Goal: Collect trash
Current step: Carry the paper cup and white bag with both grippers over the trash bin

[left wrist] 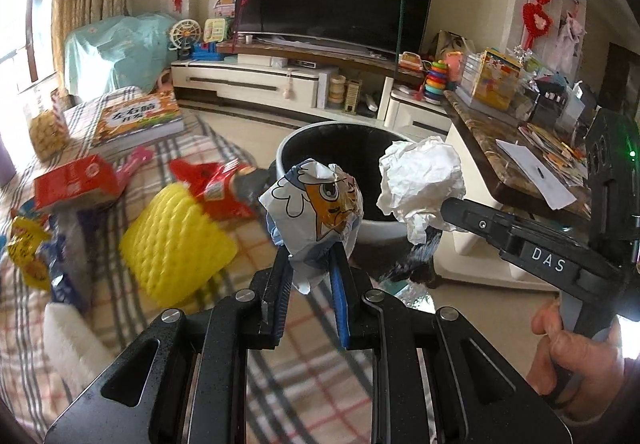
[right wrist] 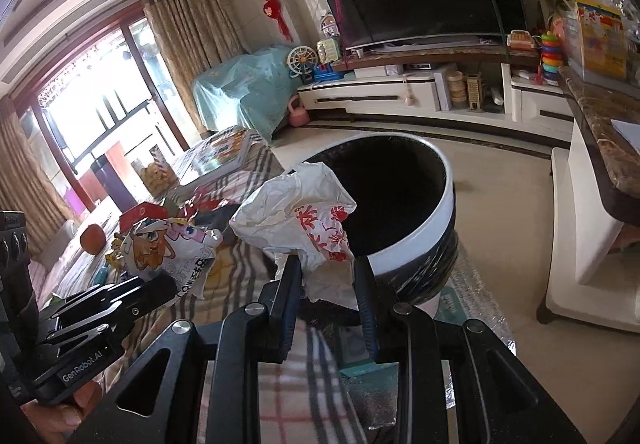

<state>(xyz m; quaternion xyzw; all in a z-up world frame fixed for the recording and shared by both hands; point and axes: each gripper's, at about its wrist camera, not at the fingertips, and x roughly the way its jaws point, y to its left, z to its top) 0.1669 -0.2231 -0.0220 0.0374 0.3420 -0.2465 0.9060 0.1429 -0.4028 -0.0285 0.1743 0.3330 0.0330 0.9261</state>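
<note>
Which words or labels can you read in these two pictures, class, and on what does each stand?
"DAS": on the black right gripper.
"GenRobot.AI": on the black left gripper.
Orange book cover: large Chinese title, too blurred to read.
Cartoon-printed snack wrapper and white bag with red print: print not legible.

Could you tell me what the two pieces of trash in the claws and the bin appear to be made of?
Cartoon wrapper in the left claw: thin printed plastic film, glossy creases. White bag in the right claw: soft crumpled plastic, possibly paper, with red print. Bin: apparently hard plastic, smooth white rim, dark interior.
</note>
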